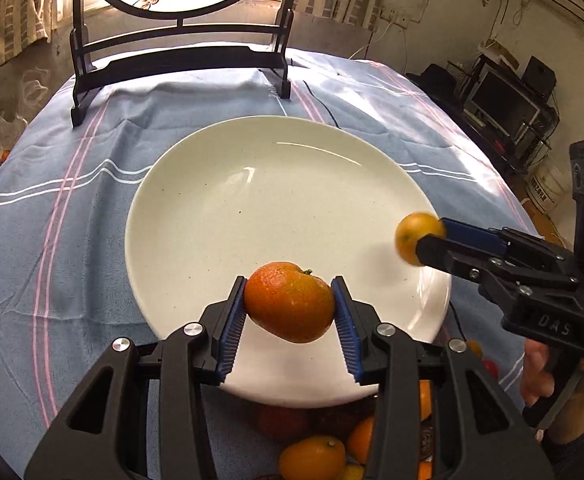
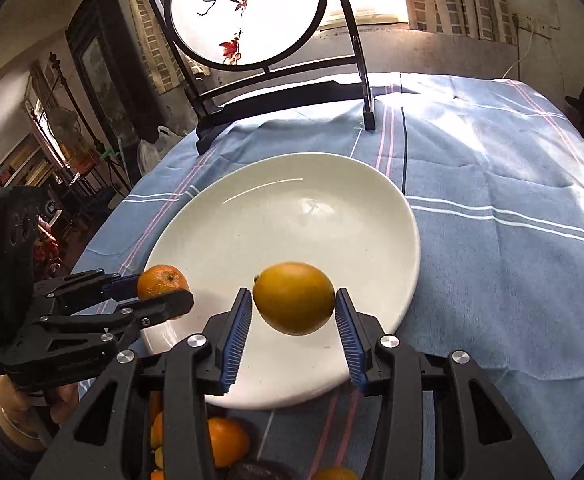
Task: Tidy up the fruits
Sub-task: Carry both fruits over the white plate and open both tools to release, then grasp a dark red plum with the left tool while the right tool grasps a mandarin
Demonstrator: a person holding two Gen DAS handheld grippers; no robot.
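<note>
— Over the white plate (image 1: pixel 195 216), what's going on?
— Left gripper (image 1: pixel 289 304) is clamped on a tangerine (image 1: pixel 289 300); right gripper (image 2: pixel 292 300) brackets a yellow-orange fruit (image 2: pixel 294 298), contact unclear.
— Next?
— Probably lower both onto the plate, spaced apart, then let go.

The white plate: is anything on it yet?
Empty. The white plate shows bare; the orange and yellow fruit sit between gripper fingers above it.

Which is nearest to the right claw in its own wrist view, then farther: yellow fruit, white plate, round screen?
1. Yellow fruit, between the right claw's fingers.
2. White plate, just beneath and ahead.
3. Round screen, at the table's far edge.
</note>
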